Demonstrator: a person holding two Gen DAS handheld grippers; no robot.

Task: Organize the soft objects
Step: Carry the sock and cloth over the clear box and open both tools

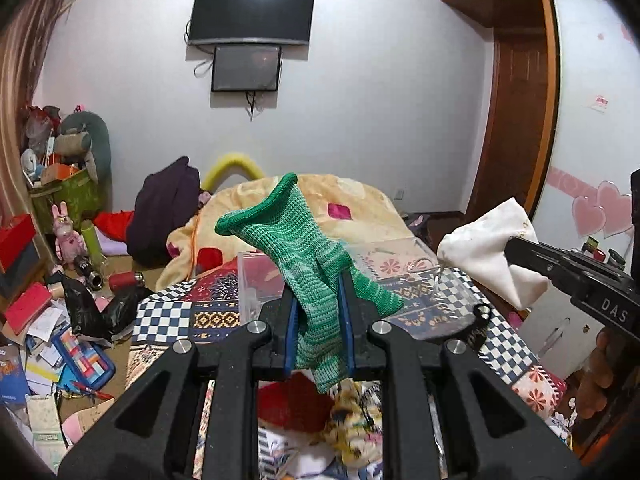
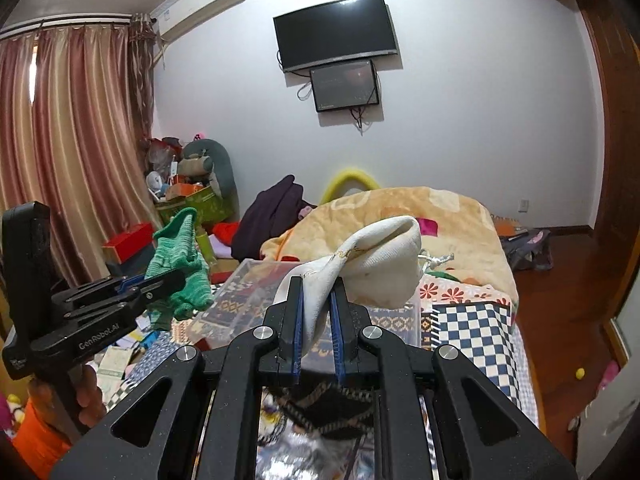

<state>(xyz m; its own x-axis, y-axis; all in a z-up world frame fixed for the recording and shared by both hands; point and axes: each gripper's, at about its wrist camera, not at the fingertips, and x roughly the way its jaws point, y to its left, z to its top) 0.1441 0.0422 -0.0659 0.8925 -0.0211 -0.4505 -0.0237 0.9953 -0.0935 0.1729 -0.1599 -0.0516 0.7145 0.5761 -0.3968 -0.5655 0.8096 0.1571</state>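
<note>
The left gripper (image 1: pixel 320 316) clamps a green knit glove (image 1: pixel 308 256) and the right gripper (image 2: pixel 316 320) a white cloth pouch (image 2: pixel 380 268), both held above the clear plastic bin (image 2: pixel 256 300). Lower each well inside the bin before releasing, one at a time.

Left gripper (image 1: pixel 319 322) clamping sock (image 1: pixel 308 264) above bed (image 1: pixel 500 344); right gripper (image 2: pixel 316 324) alongside, clamping cloth pouch (image 2: pixel 376 268); clear box (image 2: pixel 248 300) ahead, between both.

Open air lies ahead of and above both grippers, up to the far wall. Just below and ahead of them stands a clear plastic box (image 1: pixel 256 280) on the patterned bedcover (image 1: pixel 168 312), with a heaped yellow blanket (image 2: pixel 440 216) beyond it.
</note>
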